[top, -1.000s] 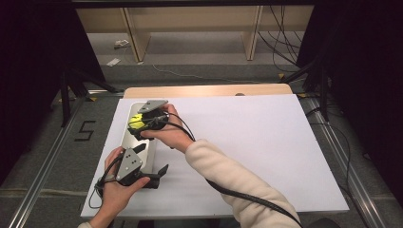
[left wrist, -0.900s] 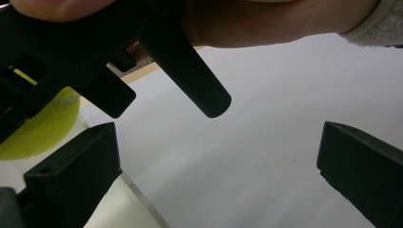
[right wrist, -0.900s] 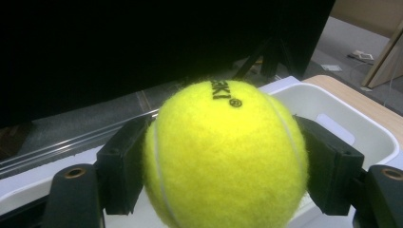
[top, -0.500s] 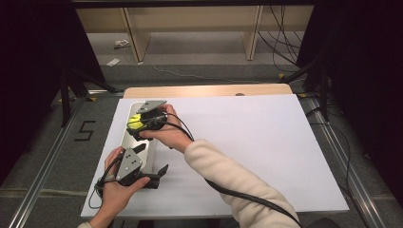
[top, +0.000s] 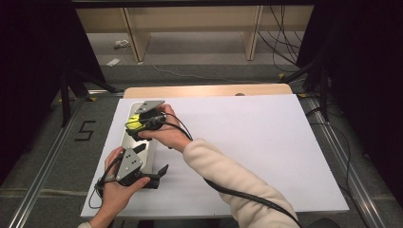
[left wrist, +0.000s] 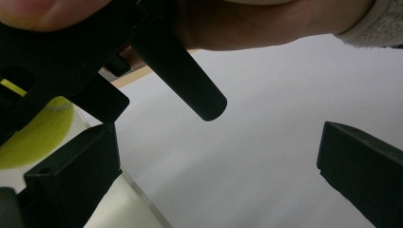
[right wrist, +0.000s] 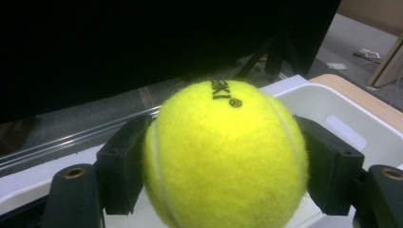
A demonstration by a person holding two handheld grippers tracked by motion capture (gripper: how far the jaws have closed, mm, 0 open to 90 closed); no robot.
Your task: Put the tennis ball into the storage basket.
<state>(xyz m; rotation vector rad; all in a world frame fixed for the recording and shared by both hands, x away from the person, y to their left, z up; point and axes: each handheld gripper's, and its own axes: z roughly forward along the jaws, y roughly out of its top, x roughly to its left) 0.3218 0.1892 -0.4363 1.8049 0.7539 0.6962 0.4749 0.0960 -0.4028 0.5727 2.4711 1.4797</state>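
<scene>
A yellow tennis ball (right wrist: 228,156) sits squeezed between the two black pads of my right gripper (top: 139,124), which is shut on it. The ball (top: 134,122) hangs over the far end of a long white tray (top: 142,151) at the table's left side. The tray's wall (right wrist: 328,104) lies just behind and below the ball. My left gripper (top: 160,174) rests low by the tray's near end with its jaws wide apart and nothing between them (left wrist: 214,175). In the left gripper view the ball (left wrist: 38,137) and the right gripper's black body show at upper left.
A white board (top: 247,142) covers the table, with a wooden strip (top: 204,90) along its far edge. The right arm's cable (top: 247,197) trails along the cream sleeve. Wooden shelving (top: 190,28) and floor cables stand beyond the table.
</scene>
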